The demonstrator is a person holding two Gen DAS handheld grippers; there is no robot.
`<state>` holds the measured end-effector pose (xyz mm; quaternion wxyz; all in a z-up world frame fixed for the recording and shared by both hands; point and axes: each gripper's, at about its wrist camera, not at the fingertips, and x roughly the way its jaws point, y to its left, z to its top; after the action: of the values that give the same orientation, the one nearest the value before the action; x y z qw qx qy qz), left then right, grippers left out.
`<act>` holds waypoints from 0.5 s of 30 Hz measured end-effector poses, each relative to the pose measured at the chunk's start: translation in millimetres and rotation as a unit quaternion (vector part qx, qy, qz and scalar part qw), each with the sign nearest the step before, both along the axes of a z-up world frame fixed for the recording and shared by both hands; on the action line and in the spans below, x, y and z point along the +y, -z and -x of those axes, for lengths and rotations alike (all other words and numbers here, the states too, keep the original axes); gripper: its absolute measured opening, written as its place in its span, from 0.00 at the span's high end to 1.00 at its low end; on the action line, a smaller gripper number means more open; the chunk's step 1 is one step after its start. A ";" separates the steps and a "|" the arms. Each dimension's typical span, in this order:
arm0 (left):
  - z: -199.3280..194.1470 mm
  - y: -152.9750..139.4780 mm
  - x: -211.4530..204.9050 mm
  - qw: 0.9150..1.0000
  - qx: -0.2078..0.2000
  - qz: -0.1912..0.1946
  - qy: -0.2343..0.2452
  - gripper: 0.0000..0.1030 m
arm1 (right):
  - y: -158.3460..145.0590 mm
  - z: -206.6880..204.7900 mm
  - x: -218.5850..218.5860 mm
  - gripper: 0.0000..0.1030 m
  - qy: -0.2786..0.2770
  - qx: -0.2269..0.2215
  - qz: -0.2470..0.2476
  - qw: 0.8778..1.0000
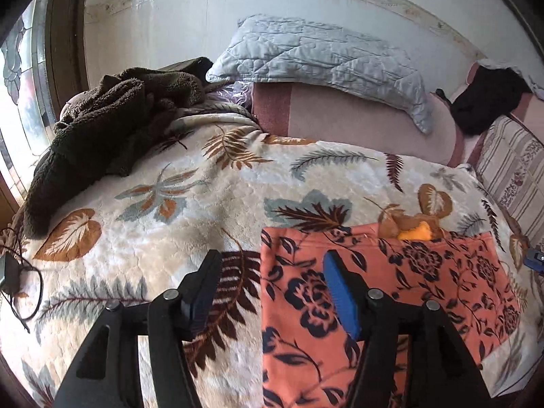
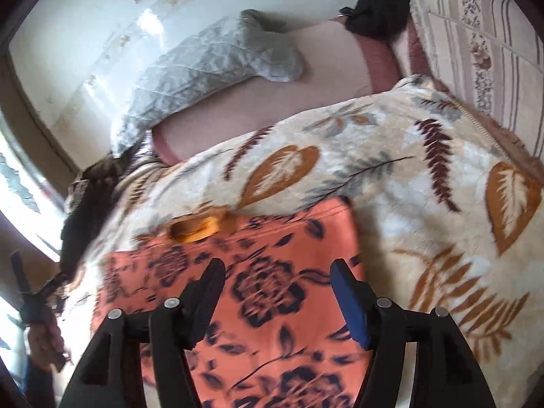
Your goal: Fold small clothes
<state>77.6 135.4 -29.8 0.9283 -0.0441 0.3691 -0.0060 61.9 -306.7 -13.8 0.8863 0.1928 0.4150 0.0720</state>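
An orange garment with a dark floral print (image 1: 401,292) lies flat on a cream leaf-patterned blanket (image 1: 142,224); a yellow-orange lining (image 1: 416,233) shows at its far edge. My left gripper (image 1: 272,278) is open and empty, hovering over the garment's left edge. In the right wrist view the same garment (image 2: 272,255) lies under my right gripper (image 2: 275,282), which is open and empty above its middle. The right gripper's tip (image 1: 535,258) shows at the right edge of the left wrist view. The left gripper (image 2: 30,302), held in a hand, shows at the left.
A dark brown fleece (image 1: 102,129) lies bunched at the far left of the bed. A grey quilted pillow (image 1: 323,64) rests on a pink bolster (image 1: 357,119) by the wall. A striped cushion (image 2: 482,44) and a black item (image 1: 486,98) lie at the right. Glasses (image 1: 20,292) lie at the left edge.
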 end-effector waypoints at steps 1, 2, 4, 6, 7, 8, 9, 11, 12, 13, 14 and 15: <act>12.6 2.0 -5.2 1.000 -0.001 0.001 0.003 0.36 | 4.8 8.8 7.3 0.29 -0.014 0.008 -0.038 0.999; 23.6 6.0 -11.7 1.000 0.001 0.002 0.003 0.35 | 14.0 16.1 11.7 0.29 -0.024 0.020 -0.079 0.996; 35.6 24.2 -21.6 1.000 0.023 0.009 0.006 0.33 | 37.7 28.8 13.8 0.29 -0.016 0.041 -0.128 0.991; 29.7 59.3 -30.7 0.996 0.089 -0.005 -0.005 0.33 | 69.4 32.7 2.0 0.29 0.024 0.081 -0.137 0.987; 23.1 80.7 -34.1 0.991 0.131 -0.033 -0.016 0.33 | 84.3 37.1 -12.0 0.30 0.069 0.103 -0.141 0.982; 20.1 95.3 -32.6 0.987 0.153 -0.038 -0.024 0.31 | 92.0 45.0 -26.7 0.40 0.106 0.105 -0.166 0.975; 23.4 92.8 -27.7 0.990 0.136 -0.016 -0.034 0.31 | 90.9 54.5 -37.6 0.41 0.128 0.098 -0.196 0.967; 28.2 77.3 -24.3 0.990 0.129 -0.002 -0.055 0.31 | 69.9 80.3 -44.3 0.33 0.151 0.066 -0.192 0.968; 31.9 67.3 -25.5 0.992 0.110 0.000 -0.058 0.31 | 60.2 94.6 -44.5 0.25 0.152 0.049 -0.186 0.969; 35.7 58.1 -28.6 0.994 0.090 0.002 -0.055 0.31 | 55.3 108.8 -44.3 0.22 0.157 0.040 -0.185 0.969; 39.0 51.2 -33.6 0.996 0.076 0.001 -0.049 0.31 | 56.1 120.6 -42.9 0.21 0.161 0.041 -0.188 0.968; 40.5 46.1 -39.9 0.997 0.066 0.002 -0.042 0.31 | 62.5 128.9 -41.4 0.21 0.164 0.052 -0.198 0.965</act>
<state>37.1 95.6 -75.9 0.9012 -0.0620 0.4276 0.0346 -67.0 -348.1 -76.2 0.8075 0.4332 0.4004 -0.0035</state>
